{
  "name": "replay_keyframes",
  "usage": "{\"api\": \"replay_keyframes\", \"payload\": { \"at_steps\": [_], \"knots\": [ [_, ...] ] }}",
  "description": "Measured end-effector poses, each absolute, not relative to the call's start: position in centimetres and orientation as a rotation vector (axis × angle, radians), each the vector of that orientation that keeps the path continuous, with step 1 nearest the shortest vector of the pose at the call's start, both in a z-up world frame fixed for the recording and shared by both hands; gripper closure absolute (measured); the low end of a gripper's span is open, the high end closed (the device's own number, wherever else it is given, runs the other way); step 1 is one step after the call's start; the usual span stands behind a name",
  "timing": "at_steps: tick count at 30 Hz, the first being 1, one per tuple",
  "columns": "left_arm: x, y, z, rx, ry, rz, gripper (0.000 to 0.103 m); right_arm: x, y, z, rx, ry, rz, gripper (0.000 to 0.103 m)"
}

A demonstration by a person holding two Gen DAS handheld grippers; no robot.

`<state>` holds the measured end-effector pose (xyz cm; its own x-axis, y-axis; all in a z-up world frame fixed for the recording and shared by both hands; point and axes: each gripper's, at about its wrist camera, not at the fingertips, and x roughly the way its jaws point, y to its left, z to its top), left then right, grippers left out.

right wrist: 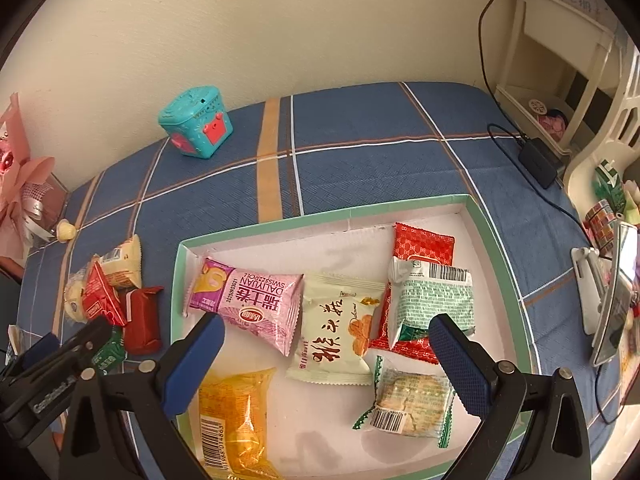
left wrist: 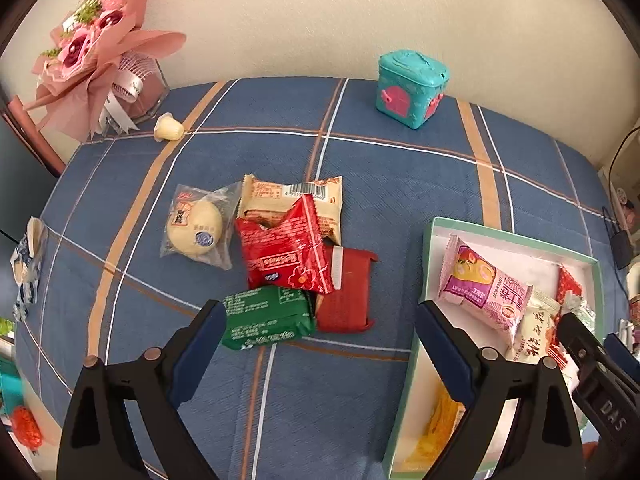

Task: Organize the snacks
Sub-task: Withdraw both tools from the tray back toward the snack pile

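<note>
My left gripper is open and empty, low over the blue plaid cloth, just in front of a pile of loose snacks: a green packet, a dark red packet, a bright red packet, a beige packet and a clear-wrapped bun. My right gripper is open and empty above the green-rimmed white box, which holds several snacks, among them a pink Swiss roll packet, a cream packet and a yellow packet.
A teal toy box stands at the back by the wall. A pink bouquet and a small jelly cup sit at the back left. A black adapter with cable, a shelf and a phone on a stand are at the right.
</note>
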<state>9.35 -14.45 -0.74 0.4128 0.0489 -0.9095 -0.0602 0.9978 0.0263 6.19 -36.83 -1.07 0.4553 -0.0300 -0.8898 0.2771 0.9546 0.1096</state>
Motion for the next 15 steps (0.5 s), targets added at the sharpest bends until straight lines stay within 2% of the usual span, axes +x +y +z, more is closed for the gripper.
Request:
{"api": "replay_keyframes", "payload": {
  "at_steps": [15],
  "knots": [
    [5.9, -7.5, 1.6, -0.133, 1.086, 0.144, 0.008, 5.8, -32.3, -0.6, 0.211, 1.097, -0.046, 0.0]
  ]
}}
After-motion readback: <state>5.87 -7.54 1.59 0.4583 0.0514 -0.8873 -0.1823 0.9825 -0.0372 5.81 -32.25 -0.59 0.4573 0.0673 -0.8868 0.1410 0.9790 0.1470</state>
